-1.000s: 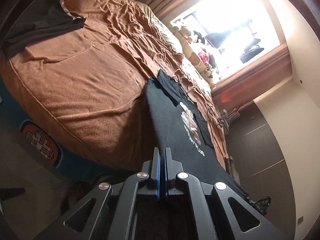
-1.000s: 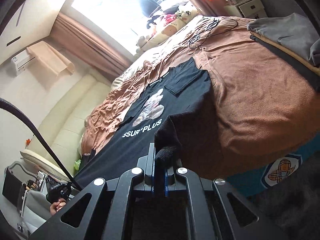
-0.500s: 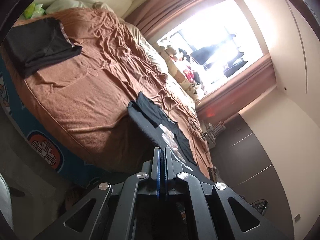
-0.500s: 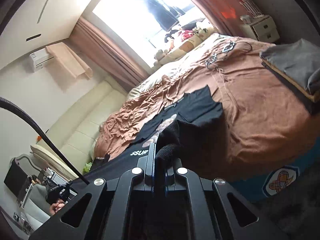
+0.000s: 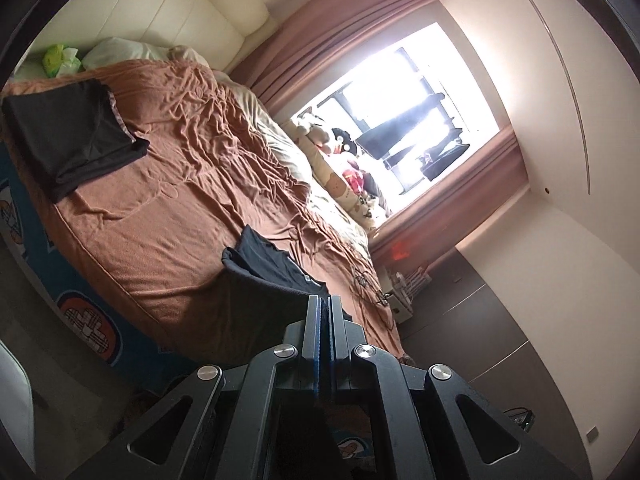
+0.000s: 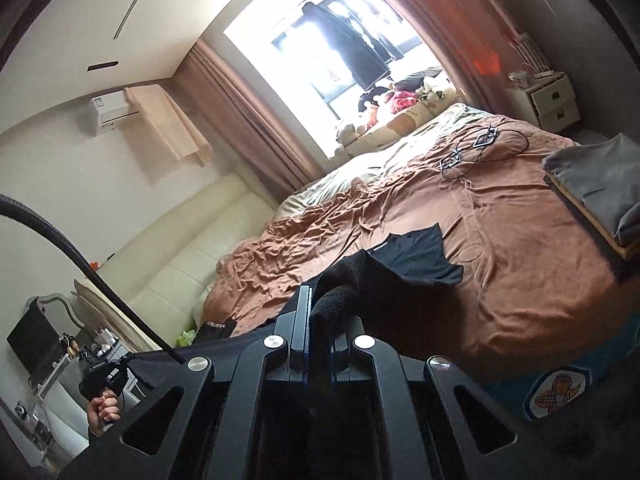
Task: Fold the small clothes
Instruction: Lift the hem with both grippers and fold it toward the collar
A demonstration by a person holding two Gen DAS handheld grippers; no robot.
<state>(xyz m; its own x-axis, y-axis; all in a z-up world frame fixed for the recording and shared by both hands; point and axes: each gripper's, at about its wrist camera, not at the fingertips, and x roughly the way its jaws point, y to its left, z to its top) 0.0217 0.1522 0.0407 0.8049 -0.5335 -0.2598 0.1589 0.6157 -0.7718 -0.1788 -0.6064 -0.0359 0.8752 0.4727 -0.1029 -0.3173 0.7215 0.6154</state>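
Jaws of both grippers, left (image 5: 324, 300) and right (image 6: 320, 300), apparently clamp the black T-shirt (image 6: 420, 256).

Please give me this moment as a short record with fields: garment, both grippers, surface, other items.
garment: black cotton T-shirt, hem lifted, collar end lying on bed
left gripper: shut on T-shirt hem
right gripper: shut on bunched T-shirt hem
surface: brown wrinkled bedspread
other items: folded dark garment; folded grey clothes stack; black cables

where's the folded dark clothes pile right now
In the left wrist view, the folded dark clothes pile sits upper left on the brown bedspread, near the bed's edge below the pillows.
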